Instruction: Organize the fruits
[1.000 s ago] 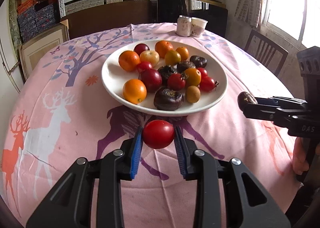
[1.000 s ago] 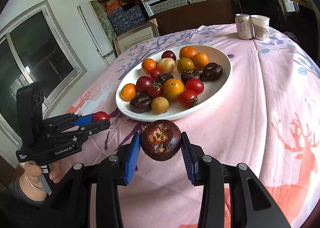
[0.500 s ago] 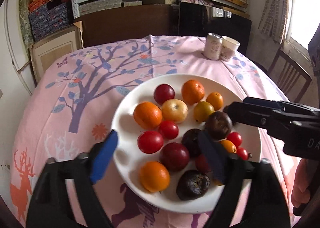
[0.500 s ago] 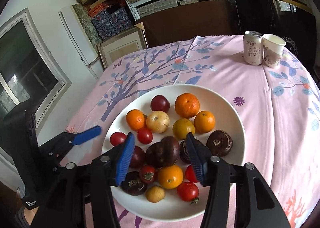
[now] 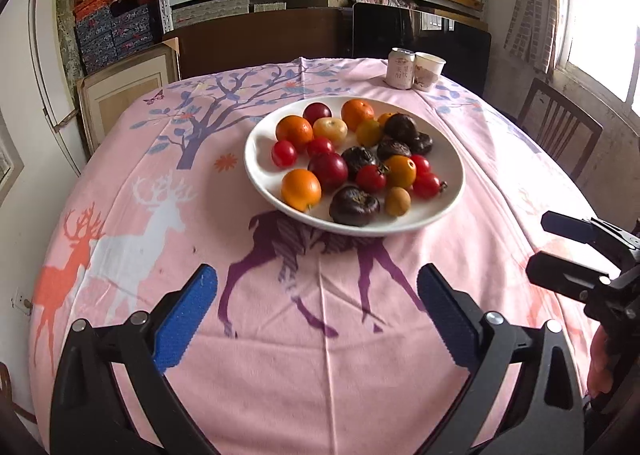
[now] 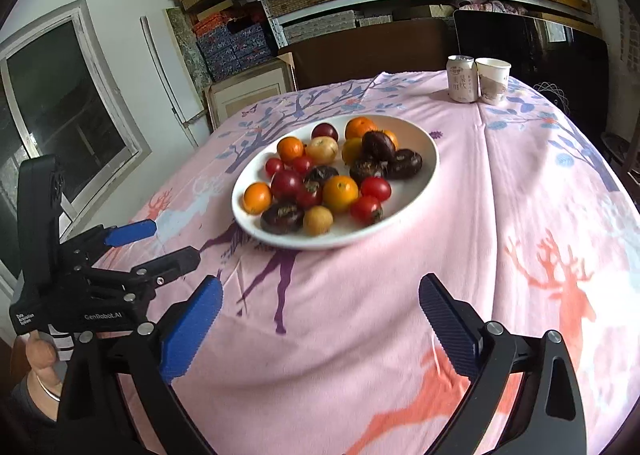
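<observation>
A white plate (image 5: 260, 179) stands mid-table with several fruits: oranges, red tomatoes and dark purple fruits. A red tomato (image 5: 284, 154) lies at its left side and a dark purple fruit (image 5: 401, 127) rests on top of the pile at the back right. The plate also shows in the right wrist view (image 6: 416, 191). My left gripper (image 5: 318, 313) is open and empty, well short of the plate, above the tablecloth. My right gripper (image 6: 320, 315) is open and empty too, near the table's front. Each gripper shows in the other's view, the right (image 5: 560, 251) and the left (image 6: 164, 245).
A pink tablecloth with deer and tree prints (image 5: 320, 355) covers the round table. A drink can (image 5: 401, 63) and a paper cup (image 5: 429, 71) stand at the far edge. A wooden chair (image 5: 560, 135) is at the right. Shelves with boxes fill the back wall.
Both grippers carried their fruit over the plate, opened and let go: the tomato and the dark fruit now lie on the plate. Both grippers have since drawn back toward the near edge.
</observation>
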Motion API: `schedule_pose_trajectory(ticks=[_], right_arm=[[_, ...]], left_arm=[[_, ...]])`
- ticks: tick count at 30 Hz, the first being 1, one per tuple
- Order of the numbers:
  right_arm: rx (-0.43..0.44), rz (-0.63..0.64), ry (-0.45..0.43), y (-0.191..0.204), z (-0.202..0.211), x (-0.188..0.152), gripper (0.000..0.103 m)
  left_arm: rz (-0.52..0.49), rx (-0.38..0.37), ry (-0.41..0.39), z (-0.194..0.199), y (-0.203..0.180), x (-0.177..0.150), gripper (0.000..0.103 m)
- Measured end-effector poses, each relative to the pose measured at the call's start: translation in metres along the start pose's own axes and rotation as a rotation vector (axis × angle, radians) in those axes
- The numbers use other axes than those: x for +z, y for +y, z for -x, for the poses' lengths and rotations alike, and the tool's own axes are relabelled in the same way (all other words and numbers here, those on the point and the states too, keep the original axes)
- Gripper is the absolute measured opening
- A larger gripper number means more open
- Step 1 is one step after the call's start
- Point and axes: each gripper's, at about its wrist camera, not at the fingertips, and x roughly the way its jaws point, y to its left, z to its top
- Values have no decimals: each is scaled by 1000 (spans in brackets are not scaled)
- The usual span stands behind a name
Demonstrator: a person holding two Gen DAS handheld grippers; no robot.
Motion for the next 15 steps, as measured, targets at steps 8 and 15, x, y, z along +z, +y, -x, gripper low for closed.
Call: schedule_pose_trajectory(ticks=[8,15], right_arm=[[-55,3,-107,22,62,-21,99],[-74,40,-187,43,124,-26,99]], left_arm=[[44,-18,-71,76,-16,-37,98],[48,115,-164,143,-30,-45,98]])
